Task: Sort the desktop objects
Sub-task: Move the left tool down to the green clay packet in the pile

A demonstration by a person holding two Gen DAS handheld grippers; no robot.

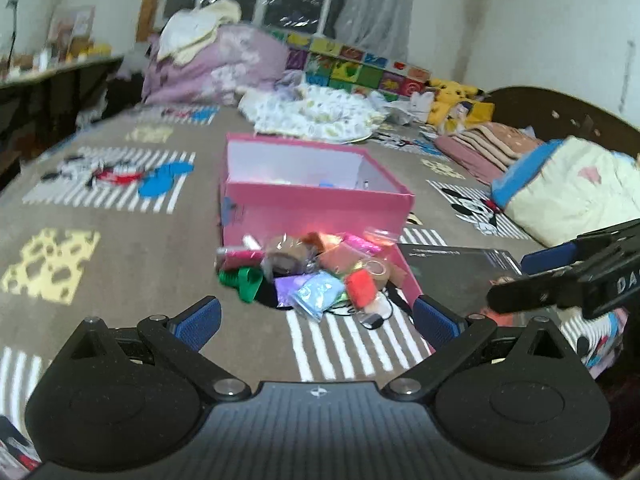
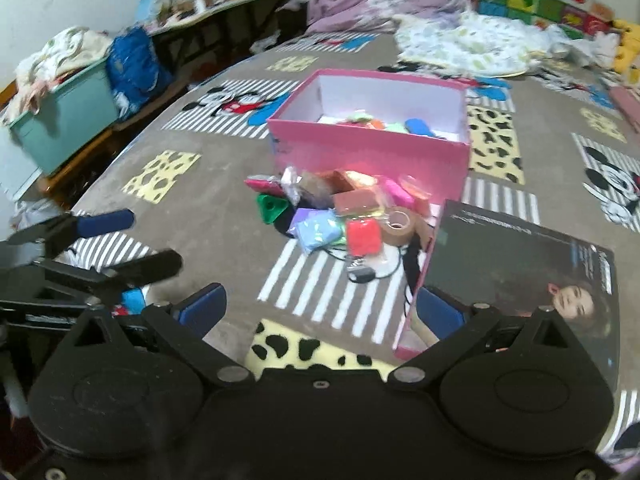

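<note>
Grippers hovering spread and empty before the pile.
We are risking our left gripper [image 1: 316,316] and right gripper [image 2: 320,310] snagging the crinkly clay packets [image 2: 320,230] beside the pink cardboard box [image 2: 372,152], centre frame.

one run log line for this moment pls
left gripper: open, empty | right gripper: open, empty | pile of small items: on bedspread before pink box | box: open, some items inside | phase: approach

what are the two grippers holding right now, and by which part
Nothing. The left gripper and right gripper are both open and empty, short of the pile of clay packets.
</note>
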